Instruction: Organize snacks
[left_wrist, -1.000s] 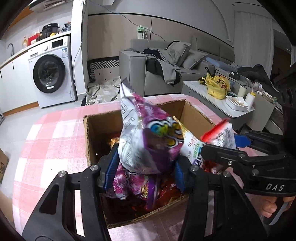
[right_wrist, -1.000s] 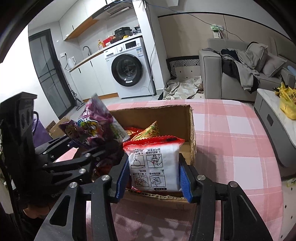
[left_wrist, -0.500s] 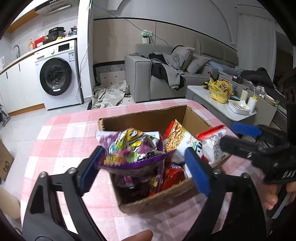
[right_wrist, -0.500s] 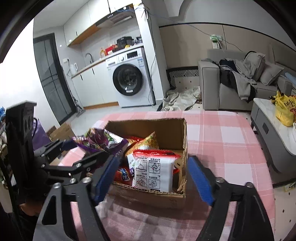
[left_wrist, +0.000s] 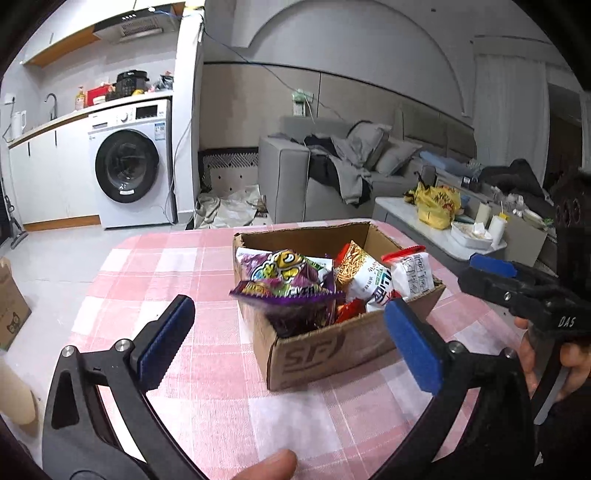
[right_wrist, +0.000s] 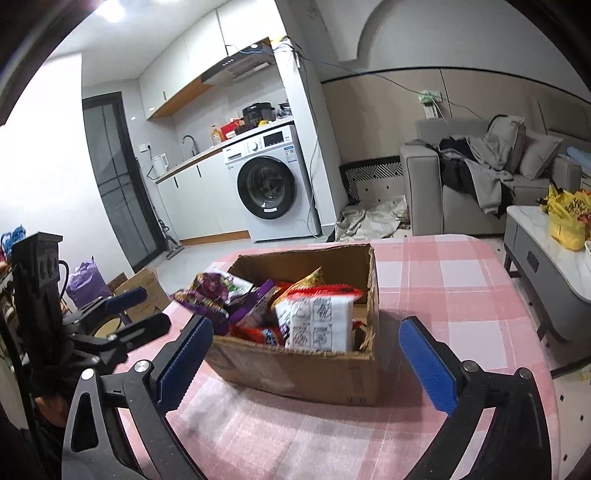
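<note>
Your left gripper (left_wrist: 291, 339) and right gripper (right_wrist: 306, 354) have just been opening; both gape empty. The purple snack bag (left_wrist: 288, 280) and white packet (right_wrist: 319, 321) sit in the cardboard box (right_wrist: 295, 369), just beyond the blue pads (left_wrist: 166, 347).

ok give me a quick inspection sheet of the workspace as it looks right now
surface: table with pink checked cloth, bare around the box
job's things: cardboard box holds purple snack bag, white red-topped packet and other packs
clutter: nothing seen on the cloth
grippers: left gripper and right gripper both open, jaws just opened, nothing between them
cables: wire hanging beside washing machine
surroundings: sofa with clothes, side table with yellow bag
</note>
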